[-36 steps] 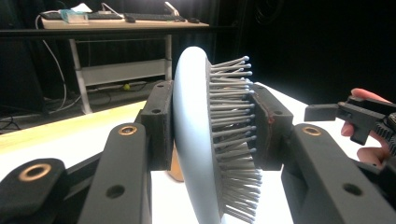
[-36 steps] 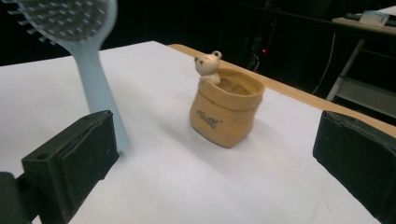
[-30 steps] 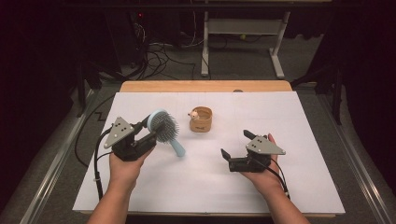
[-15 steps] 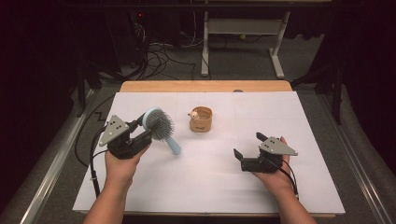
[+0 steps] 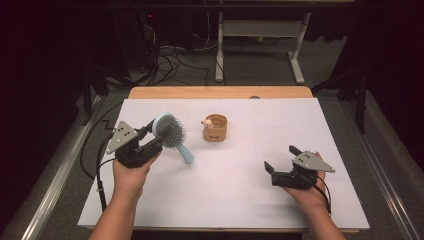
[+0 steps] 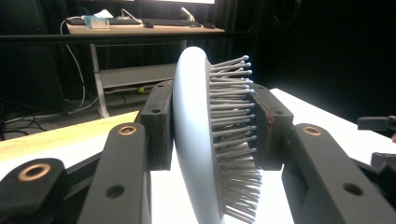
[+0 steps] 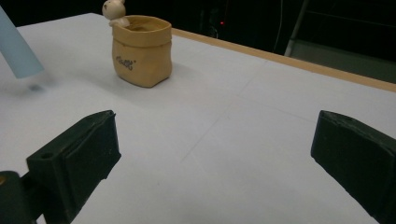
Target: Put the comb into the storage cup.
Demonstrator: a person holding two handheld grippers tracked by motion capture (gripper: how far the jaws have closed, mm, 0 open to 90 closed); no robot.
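A pale blue hairbrush (image 5: 171, 134) with grey bristles is lifted off the white table at the left, its handle (image 5: 185, 154) slanting down to the right. My left gripper (image 5: 159, 131) is shut on the brush head (image 6: 205, 140), one pad against the smooth back and the other against the bristles. A small tan pot (image 5: 215, 128) with a little figure on its rim stands in the middle of the table (image 5: 235, 200). Low over the table at the right, my right gripper (image 5: 281, 158) is open with nothing between its fingers, and it points toward the pot (image 7: 140, 50).
The white sheet covers a wooden table whose far edge (image 5: 220, 92) shows bare. Beyond it on the dark floor are cables (image 5: 170, 55) and a white desk frame (image 5: 260, 30). A black cable (image 5: 100, 165) trails off the left gripper over the table's left edge.
My right gripper has moved to the right and a little toward the near edge, still open. The left gripper with the brush has stayed where it was.
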